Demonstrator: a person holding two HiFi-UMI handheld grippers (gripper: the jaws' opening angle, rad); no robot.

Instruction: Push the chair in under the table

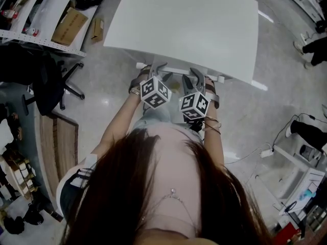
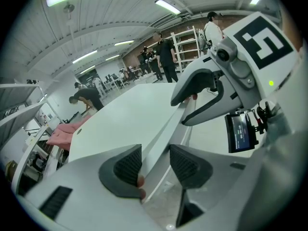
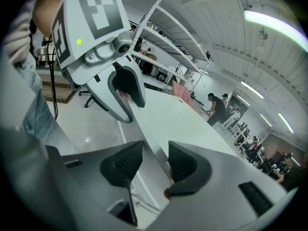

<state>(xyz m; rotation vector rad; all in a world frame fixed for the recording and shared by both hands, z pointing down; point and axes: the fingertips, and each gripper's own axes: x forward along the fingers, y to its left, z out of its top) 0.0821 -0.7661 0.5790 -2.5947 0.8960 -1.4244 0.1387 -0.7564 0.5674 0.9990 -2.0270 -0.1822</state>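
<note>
The white table (image 1: 189,24) fills the top of the head view. Along its near edge runs the top bar of a white chair's backrest (image 1: 176,71); the seat is hidden. My left gripper (image 1: 156,69) and right gripper (image 1: 200,78) sit side by side on that bar. In the left gripper view the backrest (image 2: 166,129) passes between my left gripper's (image 2: 155,165) pads, and the right gripper (image 2: 192,97) holds it further along. In the right gripper view the backrest (image 3: 144,129) fills my right gripper's (image 3: 155,165) jaws, with the left gripper (image 3: 127,93) beyond.
A black office chair (image 1: 51,80) stands at the left, by shelves with cardboard boxes (image 1: 69,27). Cables and a power strip (image 1: 265,152) lie on the floor at the right. A pink cloth (image 2: 62,134) lies at the table's far end. People (image 2: 166,57) stand far off.
</note>
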